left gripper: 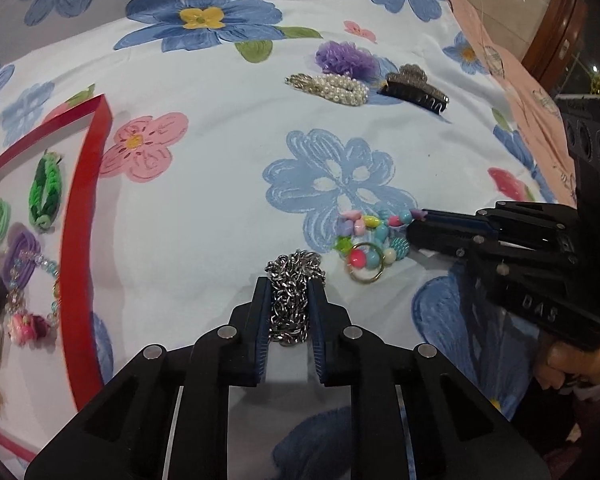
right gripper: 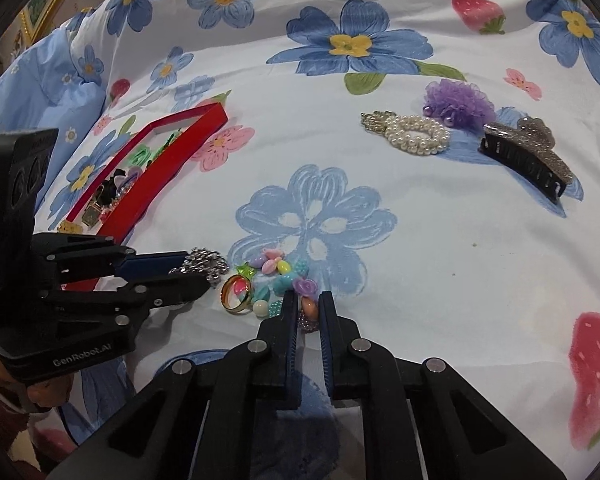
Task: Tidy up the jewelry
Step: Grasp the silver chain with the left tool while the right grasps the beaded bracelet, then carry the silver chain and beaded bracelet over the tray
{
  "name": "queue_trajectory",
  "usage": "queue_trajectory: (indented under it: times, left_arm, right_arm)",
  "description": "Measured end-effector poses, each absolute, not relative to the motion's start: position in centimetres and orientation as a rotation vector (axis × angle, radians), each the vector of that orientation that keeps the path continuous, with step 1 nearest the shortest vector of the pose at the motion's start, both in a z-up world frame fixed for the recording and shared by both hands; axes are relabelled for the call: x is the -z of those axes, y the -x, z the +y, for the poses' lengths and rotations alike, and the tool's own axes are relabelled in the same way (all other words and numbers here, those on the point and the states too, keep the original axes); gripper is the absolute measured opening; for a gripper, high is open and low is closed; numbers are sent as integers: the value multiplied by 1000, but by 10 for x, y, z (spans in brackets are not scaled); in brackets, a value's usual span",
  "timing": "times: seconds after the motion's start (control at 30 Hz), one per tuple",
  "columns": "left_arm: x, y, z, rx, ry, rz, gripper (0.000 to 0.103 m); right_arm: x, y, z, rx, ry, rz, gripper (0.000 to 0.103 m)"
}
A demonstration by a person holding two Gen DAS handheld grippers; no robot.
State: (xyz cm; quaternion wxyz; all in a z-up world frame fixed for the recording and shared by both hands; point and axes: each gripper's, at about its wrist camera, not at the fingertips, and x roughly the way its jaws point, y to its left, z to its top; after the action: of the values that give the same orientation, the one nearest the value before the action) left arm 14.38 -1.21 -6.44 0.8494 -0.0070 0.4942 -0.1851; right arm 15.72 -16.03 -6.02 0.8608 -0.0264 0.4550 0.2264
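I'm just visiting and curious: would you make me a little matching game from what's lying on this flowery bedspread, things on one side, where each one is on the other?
Things:
1. silver chain
2. colourful bead bracelet
3. green braided band
4. pearl clip

Places:
A. inside the red tray
B. between the fingers of the left gripper
C. on the cloth beside the purple puff
D. at the tips of the right gripper

Pairs: 1-B, 2-D, 3-A, 4-C
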Motion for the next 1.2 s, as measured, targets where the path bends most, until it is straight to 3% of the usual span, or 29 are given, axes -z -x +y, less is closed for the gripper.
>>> queue_trajectory:
  times: [0.63,1.2]
  left_arm:
    - [-3,-103,41,356,196,888,13]
    - [-28,-63,122,190,318,799,13]
  right_arm:
    - [-7,-140,-185,-495,-116,811,10]
    - [-24,-120,-131,-629,-81,783,10]
